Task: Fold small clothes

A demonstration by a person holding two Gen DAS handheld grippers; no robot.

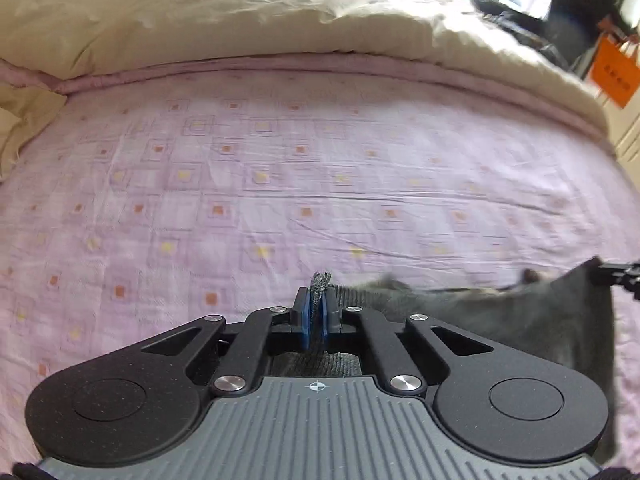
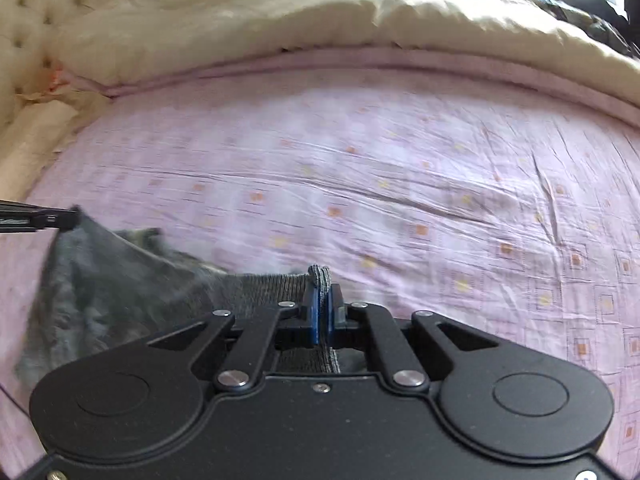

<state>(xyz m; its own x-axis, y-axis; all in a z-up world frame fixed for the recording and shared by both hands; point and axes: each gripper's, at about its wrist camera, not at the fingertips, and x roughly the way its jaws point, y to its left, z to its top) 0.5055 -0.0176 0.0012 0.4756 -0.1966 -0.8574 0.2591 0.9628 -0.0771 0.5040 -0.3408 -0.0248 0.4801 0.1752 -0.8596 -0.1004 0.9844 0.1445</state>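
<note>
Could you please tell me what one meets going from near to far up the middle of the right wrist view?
Right gripper shut on the grey garment → pink patterned bedsheet → rolled pink edge → cream duvet.

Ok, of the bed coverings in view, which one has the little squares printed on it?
The pink bedsheet, spread flat under the grey garment. The cream duvet bunched along its far edge is plain, with no print.
</note>
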